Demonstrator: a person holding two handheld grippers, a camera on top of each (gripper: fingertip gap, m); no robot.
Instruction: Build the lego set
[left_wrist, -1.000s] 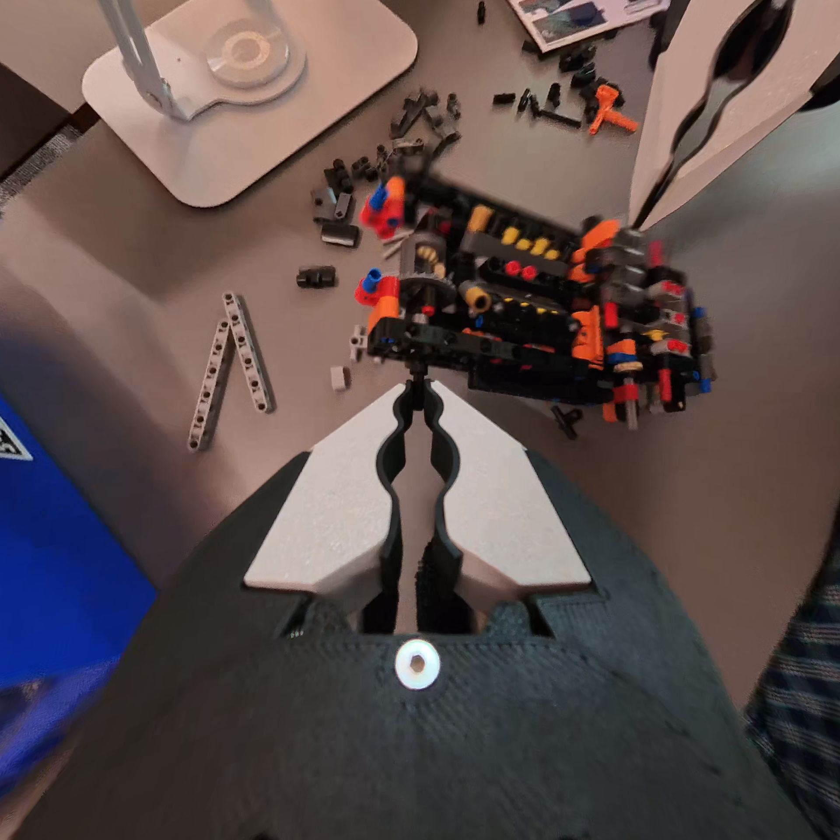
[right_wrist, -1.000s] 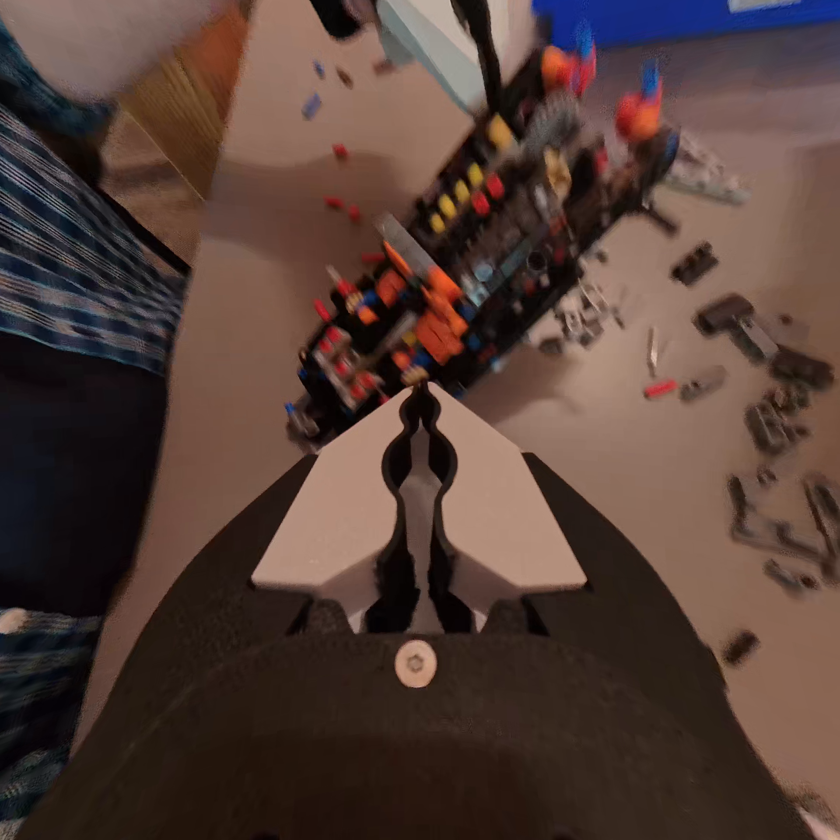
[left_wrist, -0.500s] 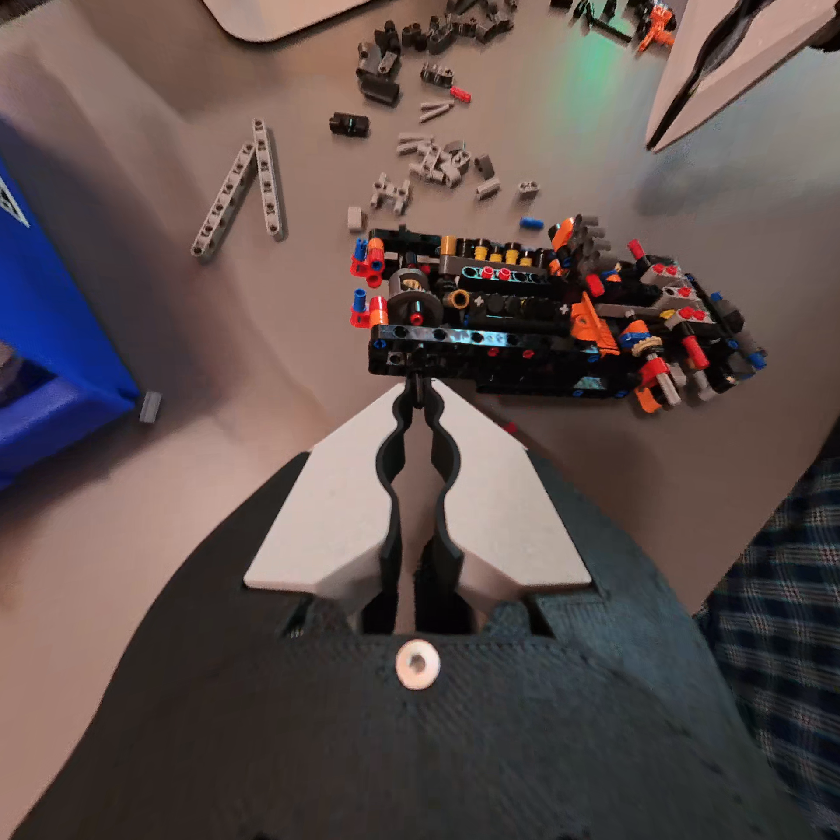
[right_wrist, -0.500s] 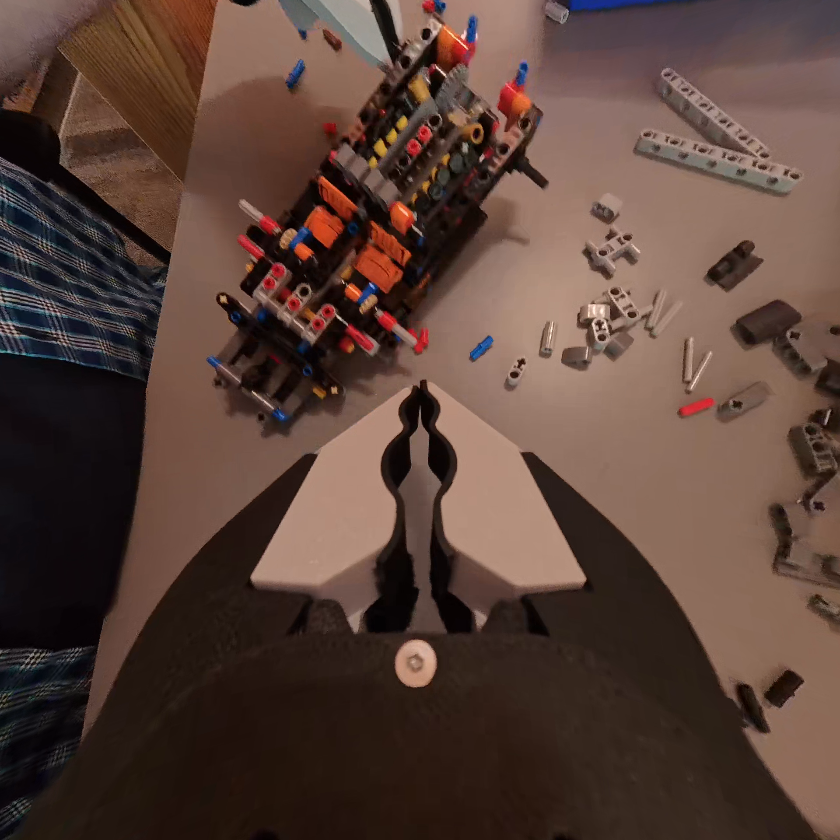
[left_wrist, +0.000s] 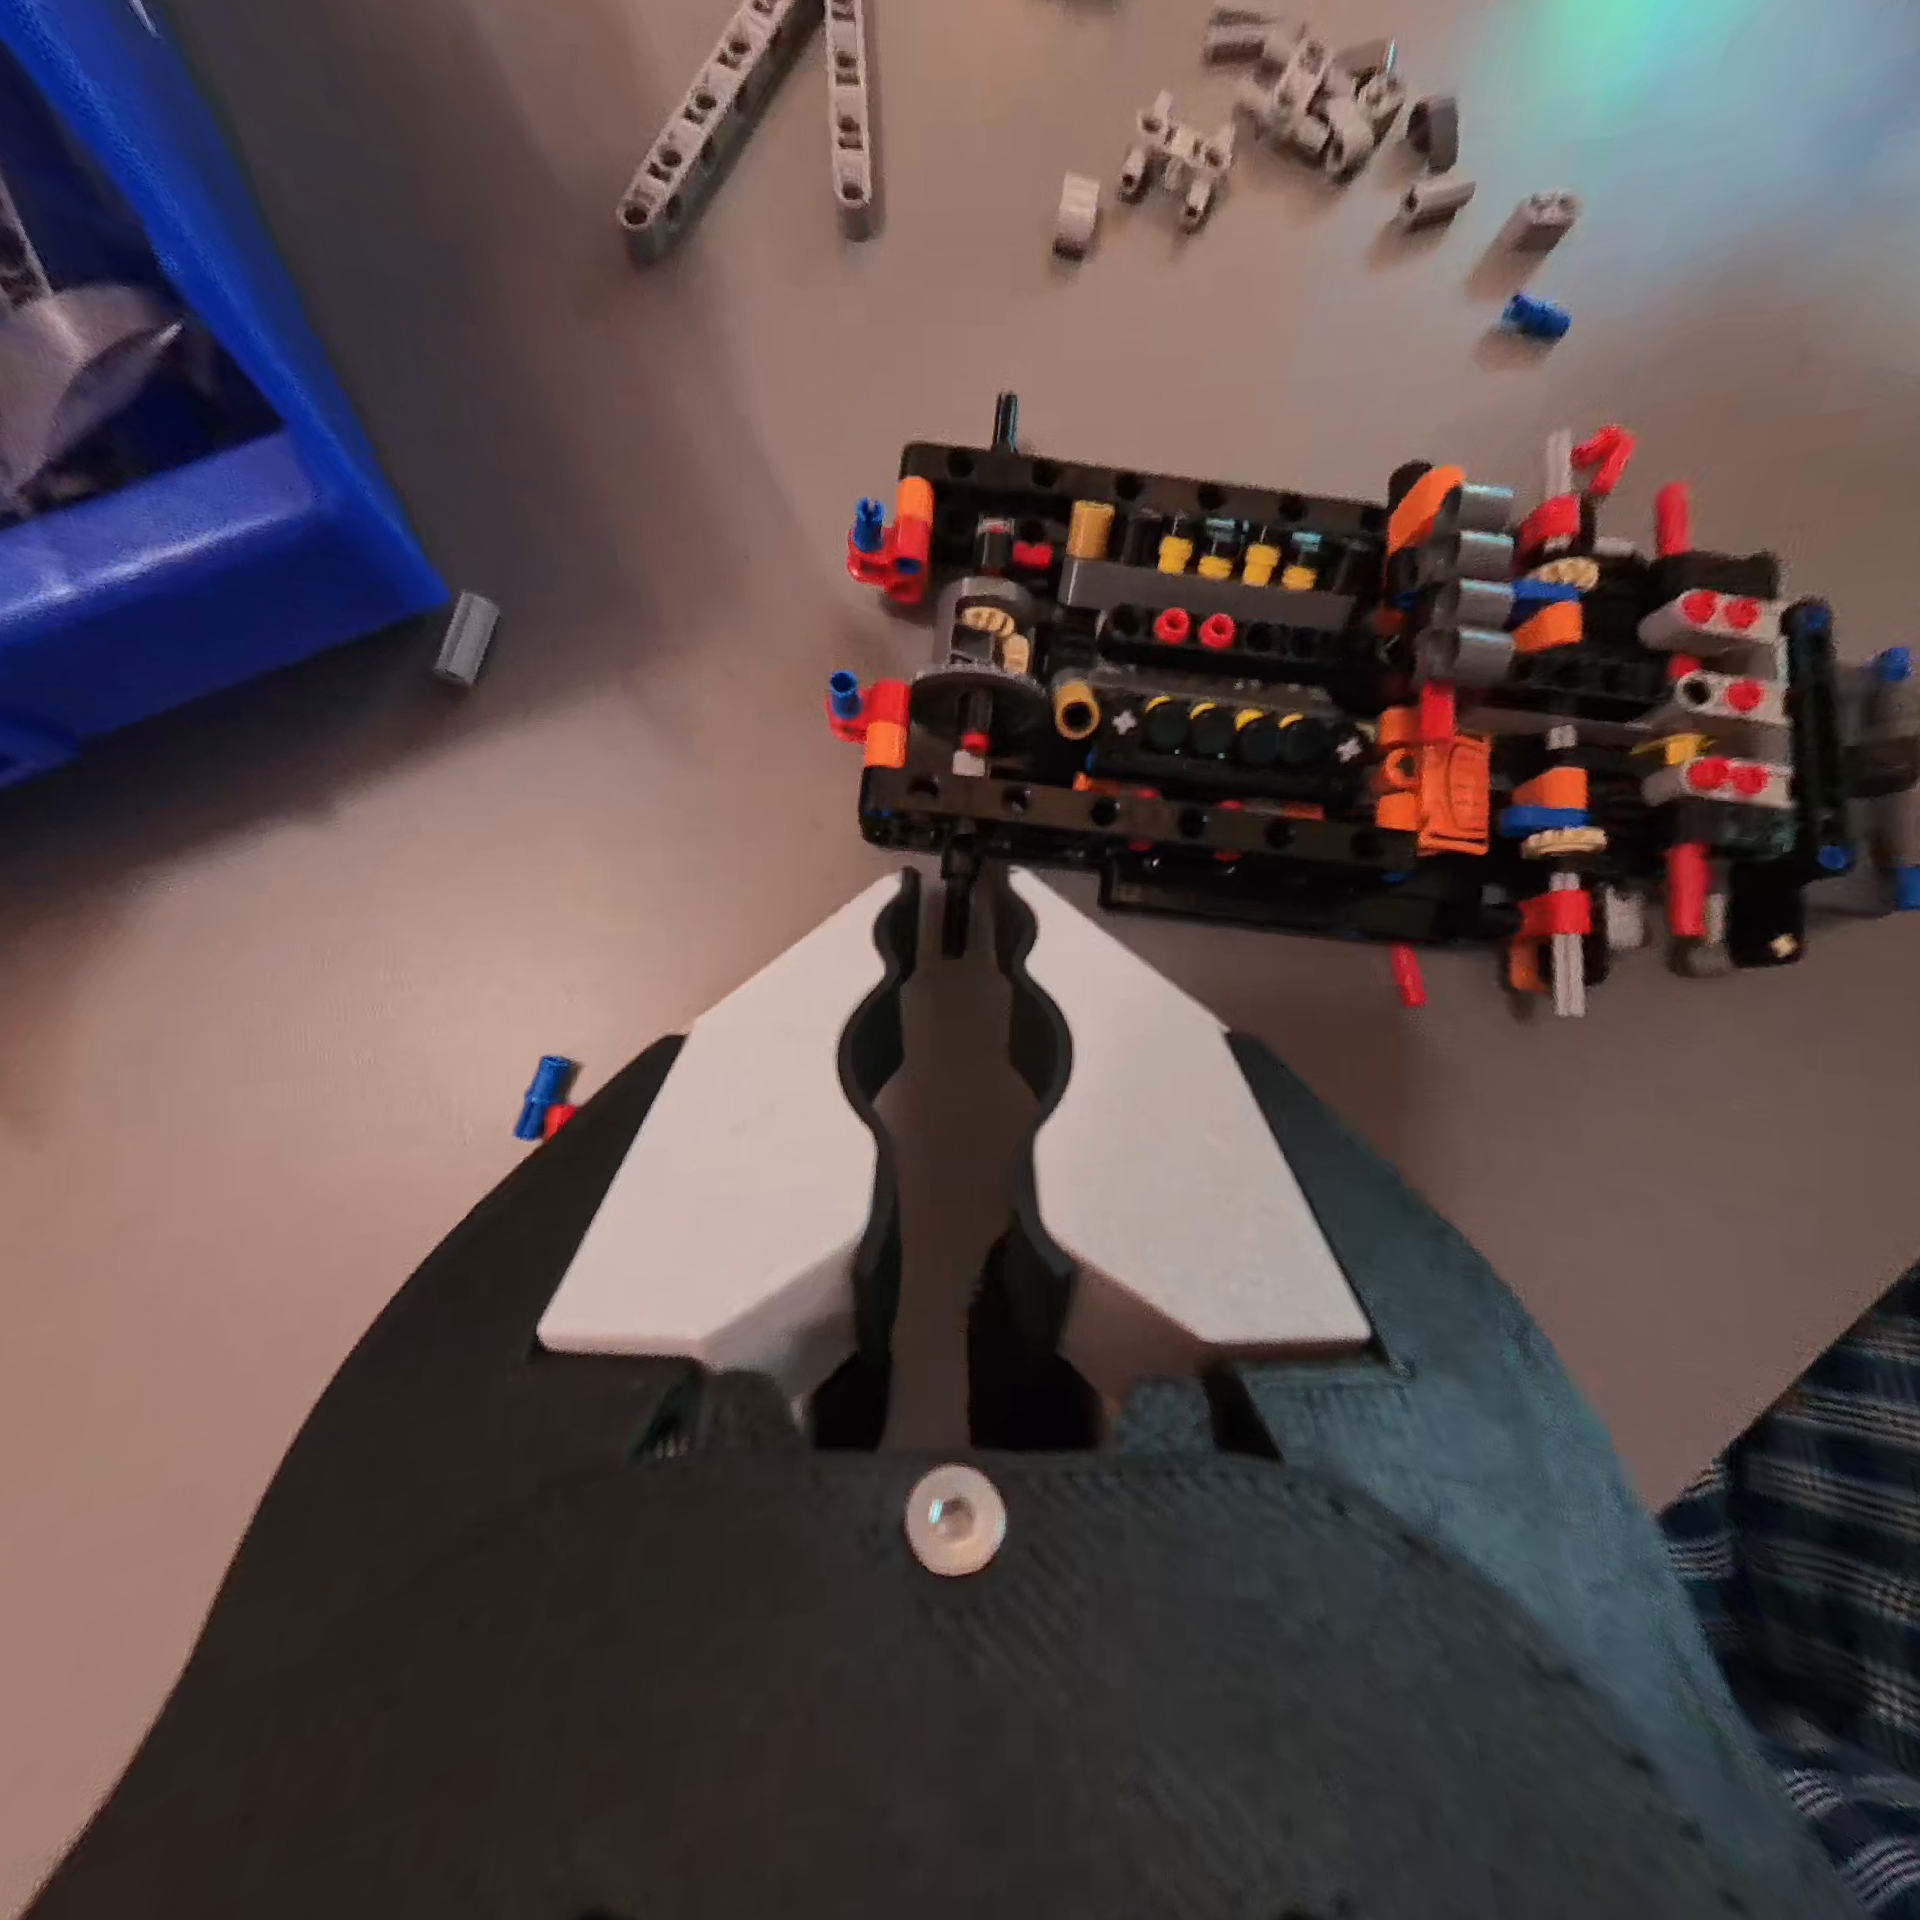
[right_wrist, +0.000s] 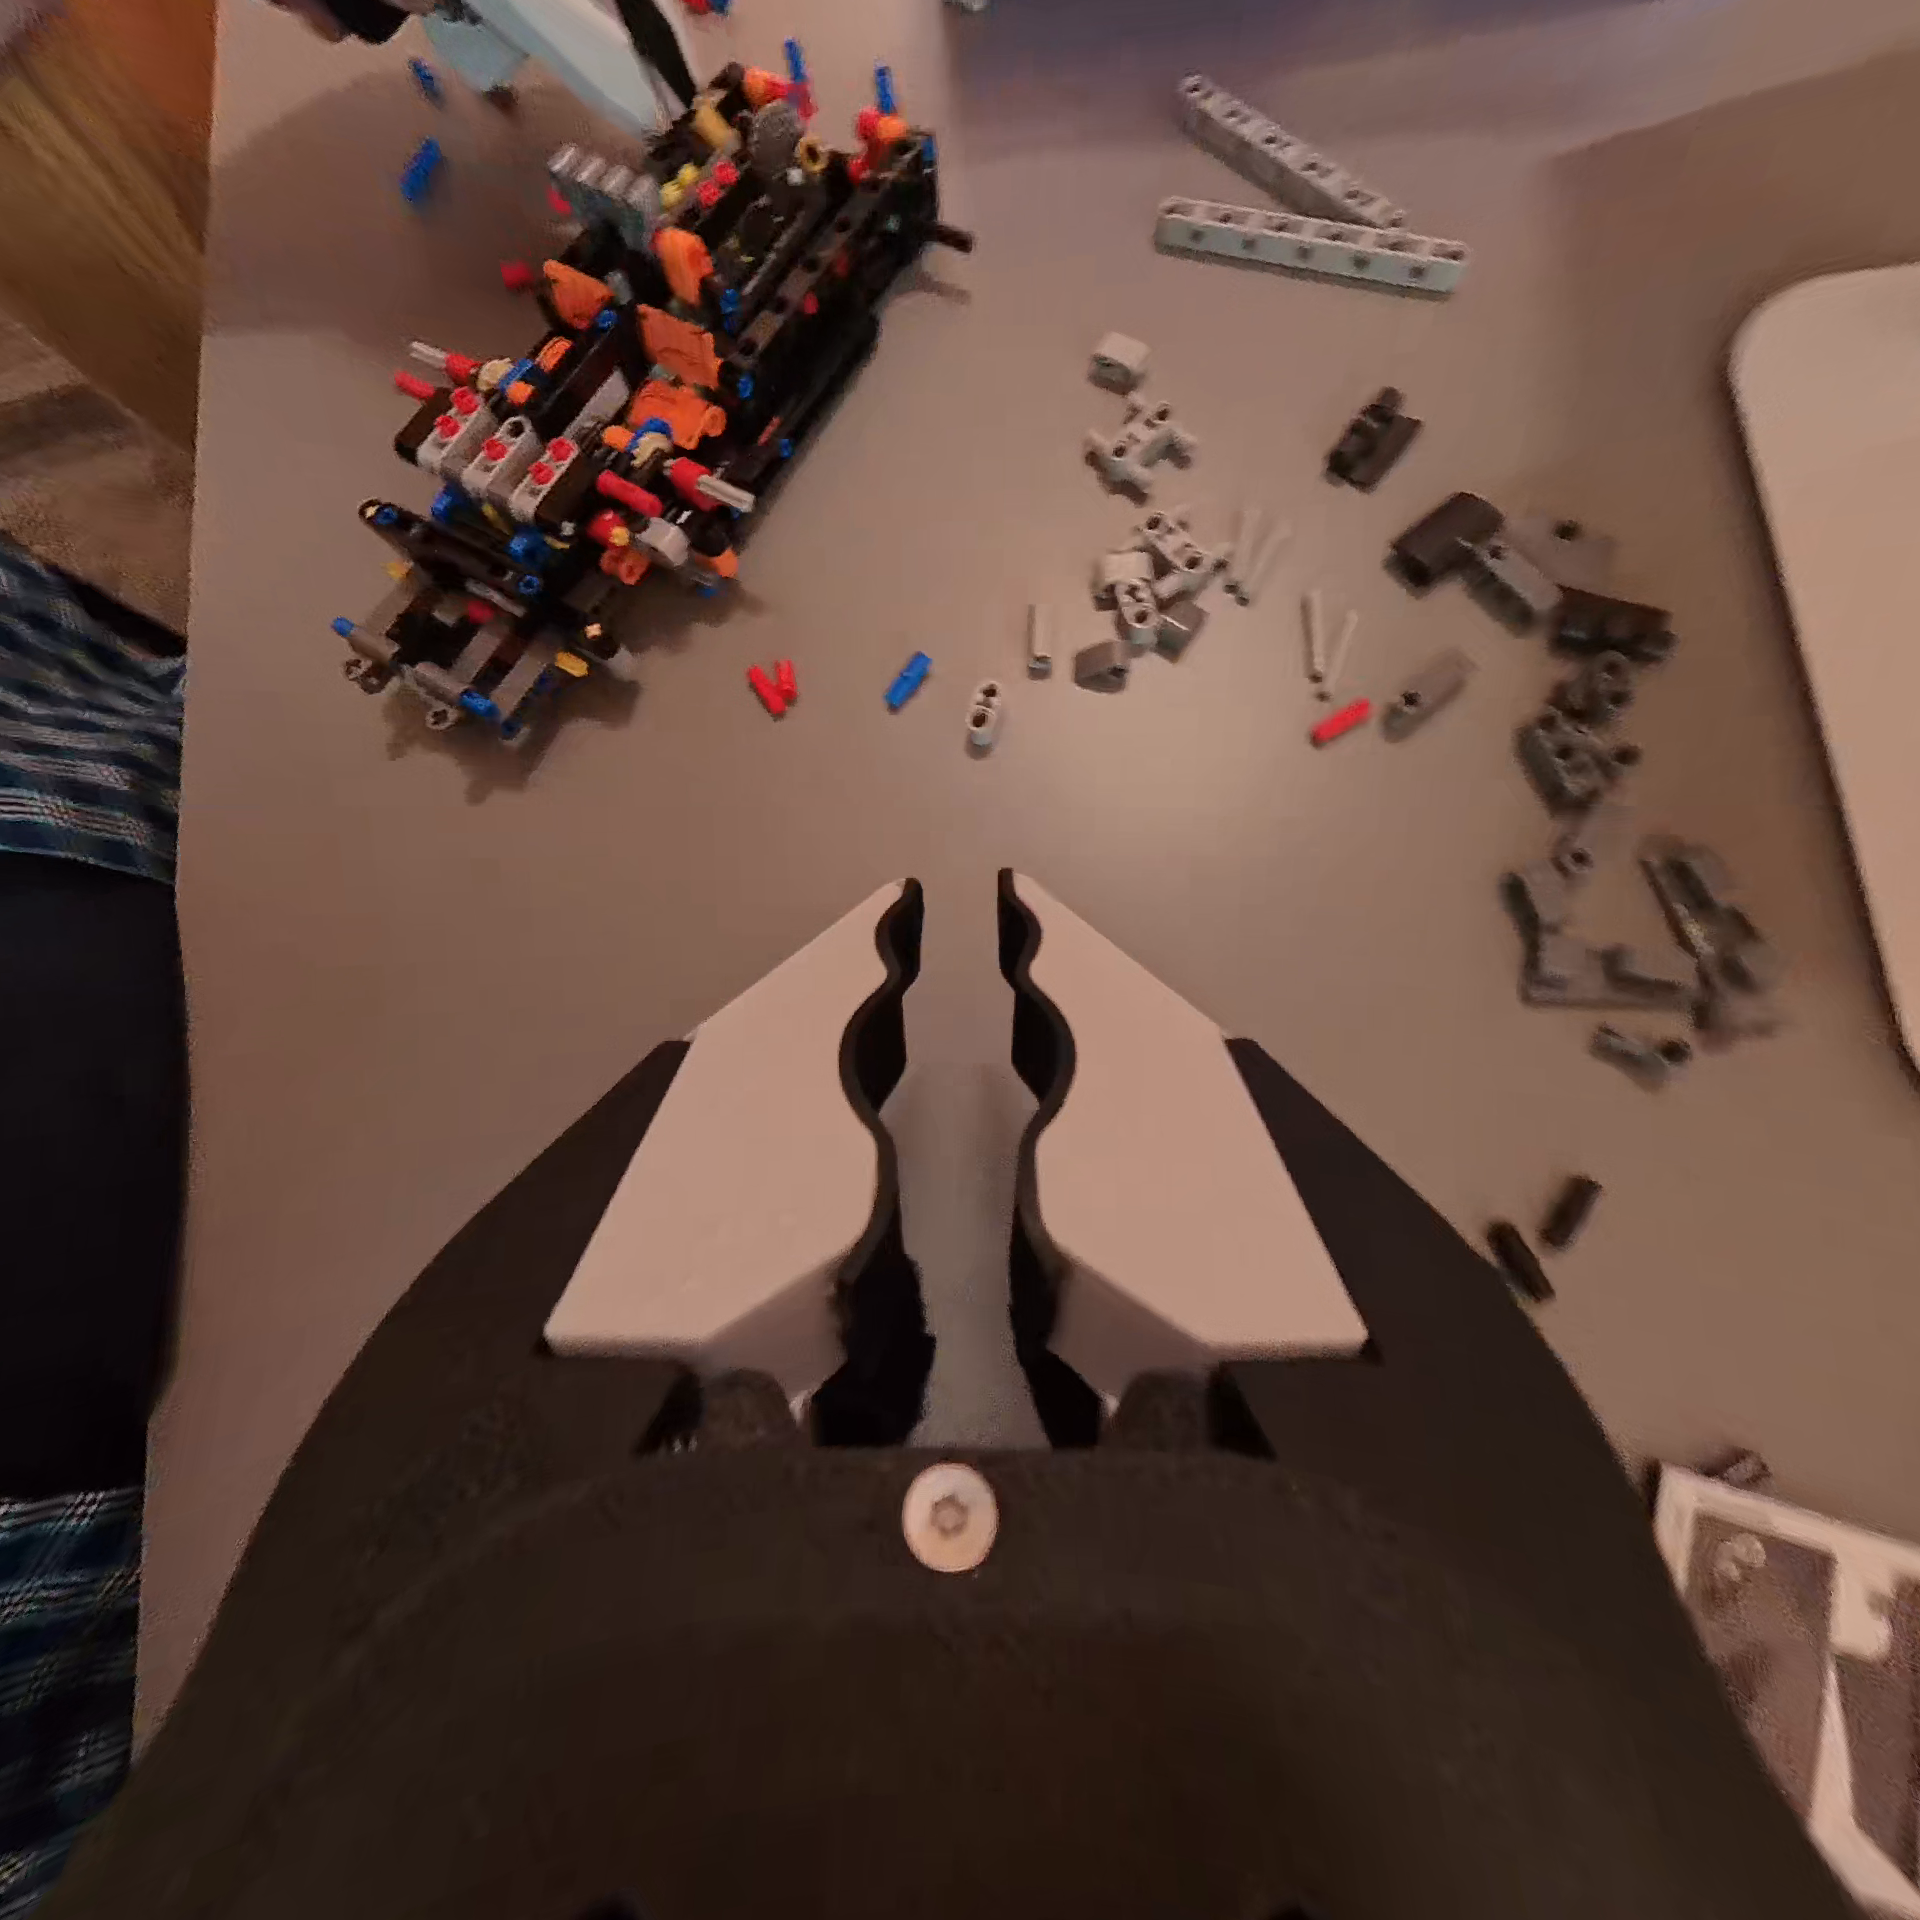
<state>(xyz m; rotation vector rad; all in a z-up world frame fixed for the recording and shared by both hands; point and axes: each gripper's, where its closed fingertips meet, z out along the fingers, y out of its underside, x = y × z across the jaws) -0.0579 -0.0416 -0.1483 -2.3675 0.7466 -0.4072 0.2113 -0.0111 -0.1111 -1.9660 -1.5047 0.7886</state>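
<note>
The half-built lego model (left_wrist: 1299, 707), black with orange, red, yellow and blue parts, lies on the grey table. It also shows in the right wrist view (right_wrist: 644, 395) at the upper left. My left gripper (left_wrist: 956, 883) is open at the model's near left corner. A short black axle (left_wrist: 954, 909) sticks out of the model between its fingertips, with a gap on each side. My right gripper (right_wrist: 958, 883) is open and empty above bare table, well back from the model. The left gripper (right_wrist: 582, 42) shows at the model's far end in the right wrist view.
A blue bin (left_wrist: 156, 520) stands left. Two long grey beams (right_wrist: 1309, 244), a cluster of small grey pieces (right_wrist: 1143, 592), dark grey pieces (right_wrist: 1590, 727) and loose blue (right_wrist: 907, 681) and red pins (right_wrist: 771, 686) lie around. A white base plate (right_wrist: 1849, 623) is right. The table edge (right_wrist: 192, 727) runs left. The gap from one gripper's tips to the other's is roughly 30 centimeters.
The model went from lifted to lying on the table. My left gripper opened off the black axle. My right gripper pulled back from the model and opened.
</note>
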